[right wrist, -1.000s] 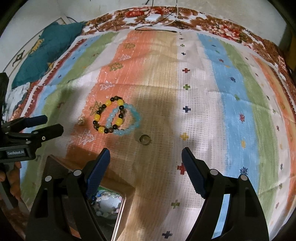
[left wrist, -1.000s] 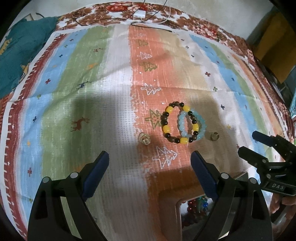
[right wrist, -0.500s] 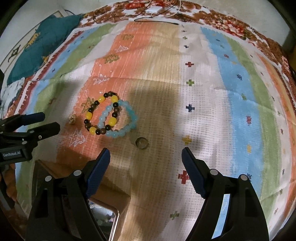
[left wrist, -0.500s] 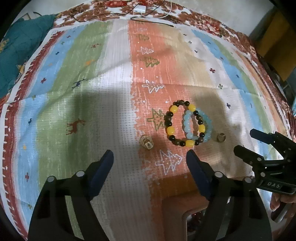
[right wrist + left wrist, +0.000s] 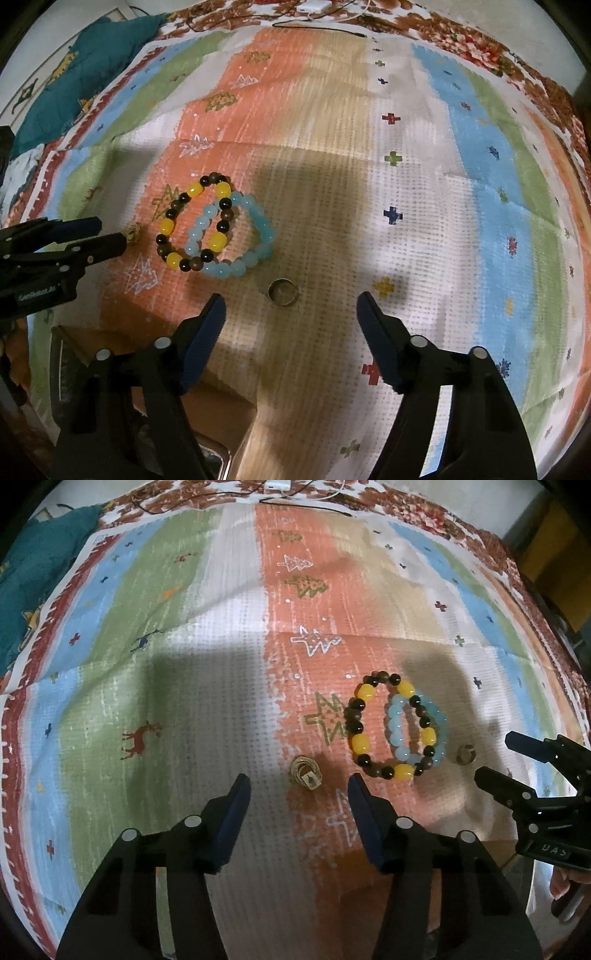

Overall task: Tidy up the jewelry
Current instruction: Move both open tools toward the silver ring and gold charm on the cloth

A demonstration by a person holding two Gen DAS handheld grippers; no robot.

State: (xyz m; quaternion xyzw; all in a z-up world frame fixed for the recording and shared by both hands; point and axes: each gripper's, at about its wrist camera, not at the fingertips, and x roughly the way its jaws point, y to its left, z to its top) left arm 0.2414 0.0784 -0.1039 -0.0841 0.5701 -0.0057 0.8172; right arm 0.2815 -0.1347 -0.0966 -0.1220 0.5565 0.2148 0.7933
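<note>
Between the closing left gripper (image 5: pixel 299 786) jaws, just ahead of the tips, a gold ring (image 5: pixel 305 771) lies untouched on the striped cloth (image 5: pixel 184 664). Right gripper (image 5: pixel 291 306) jaws, also closing, stand wide with a plain ring (image 5: pixel 283 291) just ahead, untouched. Beyond lie two overlapping bracelets: yellow-and-dark (image 5: pixel 364 723) atop pale blue (image 5: pixel 441 723).
</note>
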